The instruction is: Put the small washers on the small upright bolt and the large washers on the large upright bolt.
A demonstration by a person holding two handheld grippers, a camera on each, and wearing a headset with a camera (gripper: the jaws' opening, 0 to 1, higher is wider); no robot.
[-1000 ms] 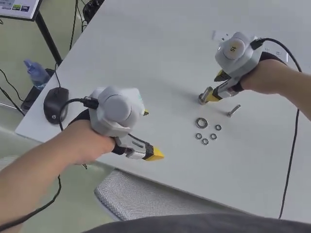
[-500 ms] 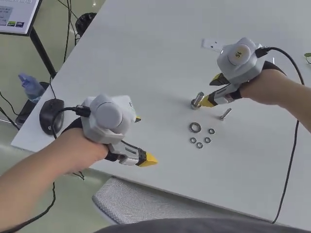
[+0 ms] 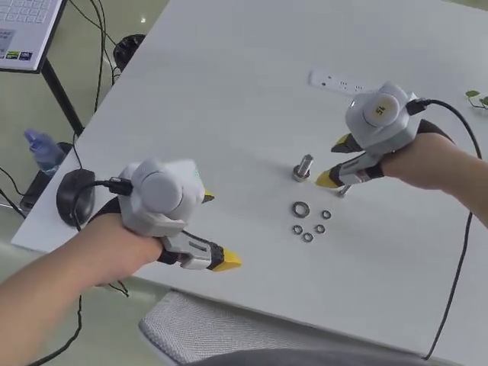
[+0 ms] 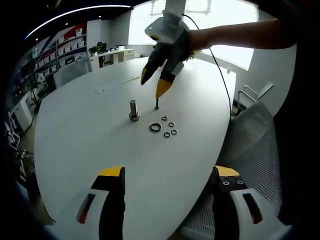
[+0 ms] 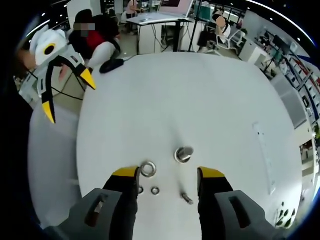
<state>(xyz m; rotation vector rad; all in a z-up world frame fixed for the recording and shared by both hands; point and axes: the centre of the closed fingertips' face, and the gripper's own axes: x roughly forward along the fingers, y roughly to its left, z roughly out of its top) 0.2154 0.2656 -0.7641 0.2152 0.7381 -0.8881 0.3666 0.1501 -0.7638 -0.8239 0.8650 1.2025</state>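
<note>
The small bolt [image 5: 186, 198] sat on the table [image 3: 229, 91] between the spread, empty jaws of the right gripper [image 5: 167, 172], the nearer tool. Whether it stood or lay could not be determined. The large bolt [image 3: 303, 168] stood upright just beside it, with the large washer [image 3: 300, 209] and small washers [image 3: 319, 228] near. The left gripper [image 4: 169, 172], jaws apart and empty, hovered well apart.

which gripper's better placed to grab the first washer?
Right. The right gripper hangs open just beside the washers and the large bolt. The left gripper, also open, sits farther from them, back toward the person.
</note>
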